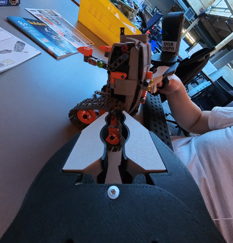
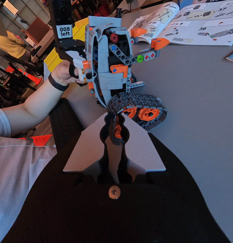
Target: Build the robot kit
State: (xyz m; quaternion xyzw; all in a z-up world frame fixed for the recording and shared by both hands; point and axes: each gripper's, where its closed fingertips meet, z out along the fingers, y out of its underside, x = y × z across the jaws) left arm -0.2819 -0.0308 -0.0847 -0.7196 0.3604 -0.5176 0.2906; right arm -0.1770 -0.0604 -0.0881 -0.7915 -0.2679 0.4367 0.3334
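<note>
Grey counter [image 1: 27,105], cluttered workshop behind. Left to right in your left wrist view: open instruction booklet [image 1: 10,52], blue-covered manual [image 1: 38,35], yellow bin [image 1: 100,22], tracked brick vehicle [image 1: 126,68] tipped on end. Your left gripper [image 1: 115,115] fingers narrow, clamped on 1 track [image 1: 119,130]; your right gripper [image 2: 114,115] fingers narrow, pinching other track [image 2: 113,128]. White label with writing on each gripper's upright handle.

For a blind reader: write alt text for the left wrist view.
The left gripper has its jaws closed on one tread of a grey and orange brick-built tracked robot model, upright over a dark table. The right gripper meets the model's far side. Instruction booklets and a yellow bin lie behind.
</note>
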